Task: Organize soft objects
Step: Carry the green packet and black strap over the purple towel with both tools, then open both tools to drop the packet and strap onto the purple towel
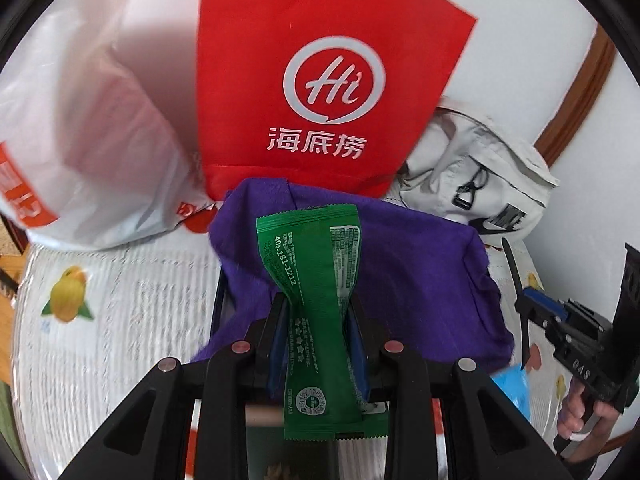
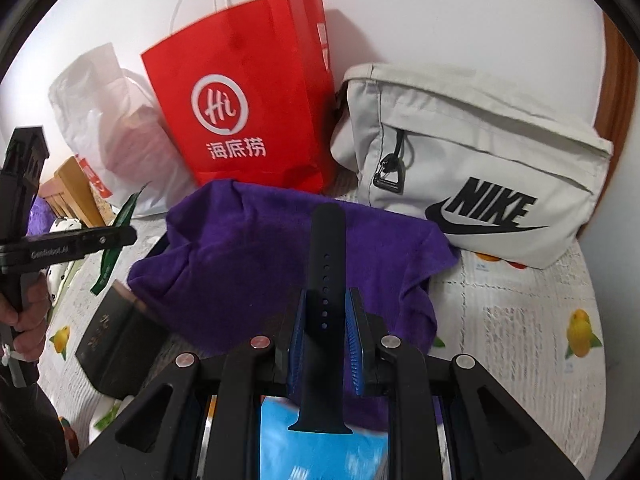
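The green sachet [image 1: 316,312] is pinched at its waist between the blue pads of the left tool [image 1: 318,344], so the packet bulges above and below the grip; its back faces the camera, printed with the number 400-181-1212, blocks of fine text too small to read, and a round code near its lower end. In the right wrist view the same sachet [image 2: 116,240] shows edge-on at 9 o'clock, sticking out of the left tool [image 2: 120,238], whose arm reads "Genrobot.ai".

The right tool [image 2: 326,332] is closed on a dark silicone watch strap [image 2: 326,280], which stands upright between its blue pads, a row of holes running along it and its wider end hanging below the grip. In the left wrist view the right tool [image 1: 520,292] sits at 3 o'clock, its body marked "DAS".

Both held things hover over a purple towel [image 2: 248,264] draped across a dark box, which hides whatever is inside. Beyond the towel at 12 o'clock stands a red paper bag [image 2: 244,104] with a white "Hi" logo and "海底捞". At 2 o'clock lies a pale grey Nike bag [image 2: 476,152]. At 10 o'clock sits a white plastic bag [image 2: 100,120] with orange print. A dark box with gold lettering [image 2: 116,340] rests at 8 o'clock. A white tablecloth with lemon prints [image 2: 520,320] covers the bench.
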`<move>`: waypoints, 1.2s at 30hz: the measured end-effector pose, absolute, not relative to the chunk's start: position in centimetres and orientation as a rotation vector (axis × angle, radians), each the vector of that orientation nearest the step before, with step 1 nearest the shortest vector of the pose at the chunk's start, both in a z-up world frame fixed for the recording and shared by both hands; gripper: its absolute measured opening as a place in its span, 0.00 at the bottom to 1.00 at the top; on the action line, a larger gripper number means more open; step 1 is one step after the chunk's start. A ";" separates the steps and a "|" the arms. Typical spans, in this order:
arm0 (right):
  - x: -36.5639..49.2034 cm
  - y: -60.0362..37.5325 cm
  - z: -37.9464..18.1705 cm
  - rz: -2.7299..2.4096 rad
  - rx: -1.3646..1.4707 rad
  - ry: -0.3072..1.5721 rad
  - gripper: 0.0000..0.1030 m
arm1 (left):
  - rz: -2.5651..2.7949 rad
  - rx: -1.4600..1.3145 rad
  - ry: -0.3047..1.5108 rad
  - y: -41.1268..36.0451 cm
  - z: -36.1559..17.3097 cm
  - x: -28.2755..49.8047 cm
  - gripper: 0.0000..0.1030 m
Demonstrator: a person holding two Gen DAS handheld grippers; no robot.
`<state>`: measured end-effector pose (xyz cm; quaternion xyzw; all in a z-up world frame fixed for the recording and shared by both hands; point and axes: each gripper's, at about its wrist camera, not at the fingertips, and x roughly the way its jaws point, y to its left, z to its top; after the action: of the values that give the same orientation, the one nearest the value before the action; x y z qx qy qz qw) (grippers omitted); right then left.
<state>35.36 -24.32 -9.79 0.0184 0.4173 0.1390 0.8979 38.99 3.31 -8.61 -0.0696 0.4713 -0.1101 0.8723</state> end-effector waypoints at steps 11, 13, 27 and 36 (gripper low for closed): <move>38.8 -24.8 -13.9 0.270 0.023 0.977 0.20 | -0.198 -0.155 1.105 2.6 -13.3 45.8 0.26; 39.1 -24.8 -14.3 0.271 0.028 0.991 0.20 | -0.197 -0.143 1.117 2.3 -13.7 46.3 0.26; 39.5 -25.8 -15.3 0.299 0.082 1.037 0.32 | -0.152 -0.109 1.137 1.4 -13.8 47.2 0.60; 37.0 -25.5 -12.1 0.320 0.080 0.971 0.47 | -0.151 -0.059 1.049 1.0 -9.9 42.9 0.60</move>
<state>37.04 -25.50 -12.12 0.0382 0.4645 0.1531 0.8714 42.95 1.02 -9.94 -0.0280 0.5003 -0.0719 0.8624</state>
